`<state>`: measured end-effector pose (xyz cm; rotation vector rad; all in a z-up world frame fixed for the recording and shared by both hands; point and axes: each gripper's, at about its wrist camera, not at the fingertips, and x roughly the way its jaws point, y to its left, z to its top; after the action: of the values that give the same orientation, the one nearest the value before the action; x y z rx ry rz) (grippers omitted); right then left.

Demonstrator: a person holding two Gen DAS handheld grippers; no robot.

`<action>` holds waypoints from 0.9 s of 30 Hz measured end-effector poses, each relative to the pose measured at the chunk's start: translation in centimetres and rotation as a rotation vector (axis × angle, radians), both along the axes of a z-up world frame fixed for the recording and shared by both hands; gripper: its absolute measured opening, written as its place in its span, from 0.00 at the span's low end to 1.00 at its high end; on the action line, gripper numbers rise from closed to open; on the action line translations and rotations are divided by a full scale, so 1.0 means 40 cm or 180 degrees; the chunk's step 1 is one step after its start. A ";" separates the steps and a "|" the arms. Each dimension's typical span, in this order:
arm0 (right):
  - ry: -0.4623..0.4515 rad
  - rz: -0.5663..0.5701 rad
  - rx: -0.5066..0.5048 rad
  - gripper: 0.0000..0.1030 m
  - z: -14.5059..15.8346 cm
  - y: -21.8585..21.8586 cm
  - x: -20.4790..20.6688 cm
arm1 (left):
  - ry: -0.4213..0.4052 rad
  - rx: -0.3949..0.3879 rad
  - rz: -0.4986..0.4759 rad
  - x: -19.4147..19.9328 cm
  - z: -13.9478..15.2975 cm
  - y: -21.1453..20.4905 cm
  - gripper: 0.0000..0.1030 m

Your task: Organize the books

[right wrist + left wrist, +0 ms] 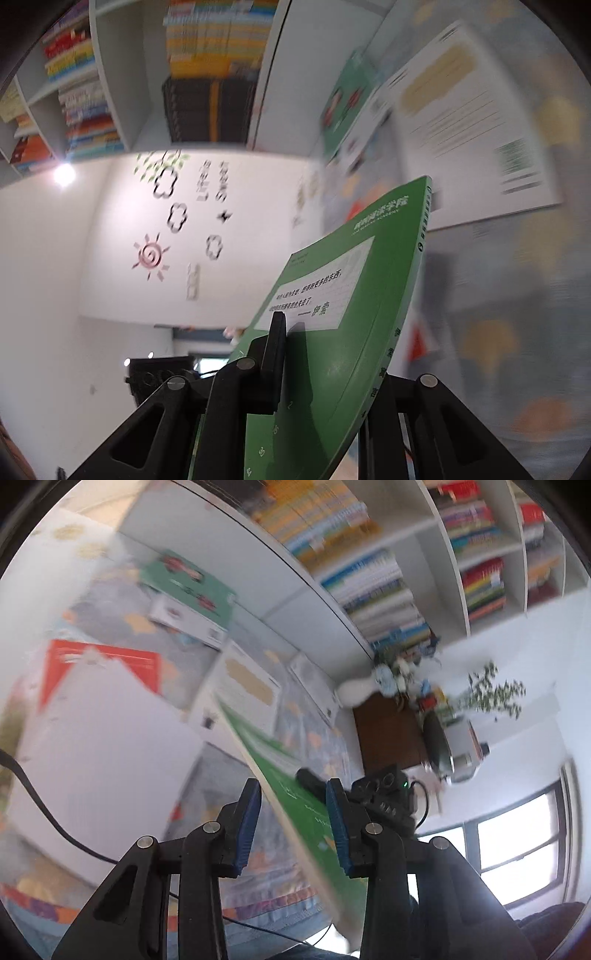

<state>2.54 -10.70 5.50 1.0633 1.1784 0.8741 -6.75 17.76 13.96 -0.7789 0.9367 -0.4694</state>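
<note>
Books lie scattered on the mat (207, 775) in your left wrist view: a red one (103, 664) at ten o'clock, a white one (251, 690) near centre. Your left gripper (293, 827) stands part open; the green book (291, 794) passes edge-on between its blue pads (247, 830), and neither visibly presses it. The shelf (436, 554) fills one o'clock.

From your right wrist view, your right gripper (332, 365) clamps the green book (332, 295) at its lower edge, cover tilted toward two o'clock. A shelf (140, 74) sits at eleven o'clock.
</note>
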 end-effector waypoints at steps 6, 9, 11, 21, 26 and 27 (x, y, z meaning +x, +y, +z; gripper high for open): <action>-0.0162 -0.0214 -0.0272 0.37 -0.060 -0.104 -0.056 | -0.0069 0.0438 -0.0539 0.083 0.055 -0.220 0.34; -0.0107 -0.0394 -0.0504 0.60 -0.082 -0.161 -0.083 | -0.0117 0.0693 -0.0690 0.097 0.061 -0.324 0.34; 0.0054 -0.0363 -0.0749 1.00 -0.104 -0.210 -0.093 | -0.0010 0.0446 -0.0797 0.116 0.046 -0.383 0.34; 0.0770 -0.0299 -0.1217 1.00 -0.189 -0.535 -0.121 | 0.0154 -0.0271 -0.1097 0.182 0.017 -0.631 0.34; 0.0440 -0.0609 -0.1641 1.00 -0.129 -0.681 -0.142 | 0.0372 -0.0263 -0.1034 0.198 -0.025 -0.664 0.34; 0.0382 -0.0685 -0.1724 1.00 -0.113 -0.697 -0.146 | 0.0397 -0.0268 -0.1008 0.197 -0.031 -0.663 0.34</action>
<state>-3.29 -38.59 0.96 0.7810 1.2764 0.2951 1.14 -8.76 12.71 -0.7444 1.1699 -0.7467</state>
